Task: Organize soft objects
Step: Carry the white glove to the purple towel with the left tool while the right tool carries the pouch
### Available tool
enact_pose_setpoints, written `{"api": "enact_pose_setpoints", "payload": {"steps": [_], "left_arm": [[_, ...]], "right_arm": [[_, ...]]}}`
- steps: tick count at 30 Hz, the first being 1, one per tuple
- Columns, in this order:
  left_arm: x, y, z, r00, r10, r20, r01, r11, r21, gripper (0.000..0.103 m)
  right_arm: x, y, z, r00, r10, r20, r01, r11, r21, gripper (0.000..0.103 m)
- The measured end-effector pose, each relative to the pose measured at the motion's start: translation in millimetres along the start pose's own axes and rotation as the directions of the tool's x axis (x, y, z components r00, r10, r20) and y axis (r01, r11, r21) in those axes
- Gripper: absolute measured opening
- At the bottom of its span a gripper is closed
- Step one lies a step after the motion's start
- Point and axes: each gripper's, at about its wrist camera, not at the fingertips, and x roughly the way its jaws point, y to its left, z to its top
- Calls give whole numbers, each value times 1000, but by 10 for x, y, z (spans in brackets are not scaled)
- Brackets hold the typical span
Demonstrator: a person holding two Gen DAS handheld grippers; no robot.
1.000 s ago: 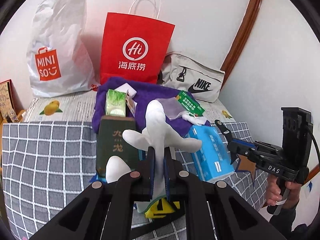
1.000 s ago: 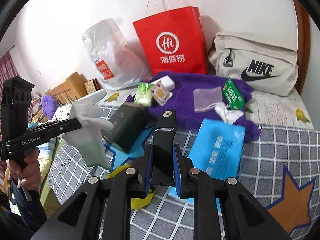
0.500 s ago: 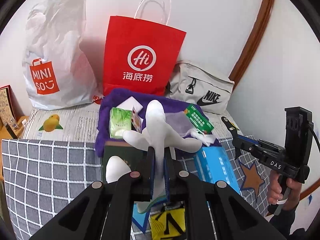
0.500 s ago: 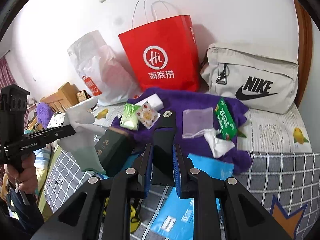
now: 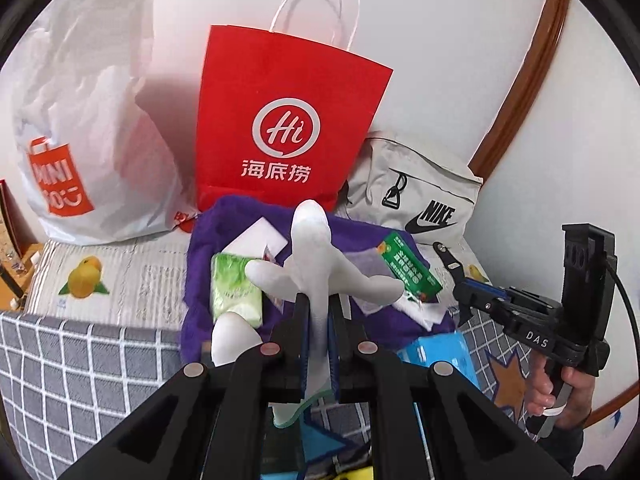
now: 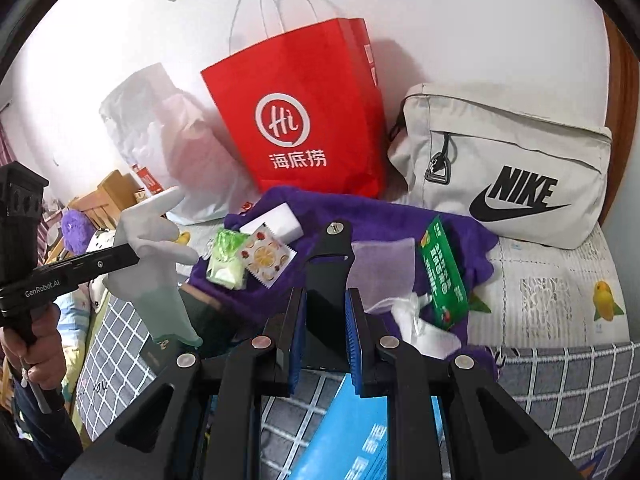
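White glove held aloft over the cluttered bed

The left gripper (image 5: 318,320) clamped the white glove (image 5: 316,264) above the purple towel (image 6: 384,220); the right gripper (image 6: 326,320) pinched a black clip (image 6: 330,264).

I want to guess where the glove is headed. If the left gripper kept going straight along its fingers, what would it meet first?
Probably the red paper bag: the left gripper, shut on the white glove, points over the purple towel toward it. Depth is unclear.
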Motion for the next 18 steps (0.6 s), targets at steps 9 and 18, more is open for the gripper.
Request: {"api": "enact_pose_setpoints", "payload": {"steps": [9, 18], "left_arm": [[388, -70, 259, 1000, -16, -16, 16, 1000, -2, 9], [752, -129, 406, 999, -14, -44, 14, 1000, 6, 9]], "right_arm": [[351, -177, 139, 999, 13, -43, -13, 1000, 14, 19], [709, -286, 140, 993, 28, -112, -26, 999, 21, 19]]}}
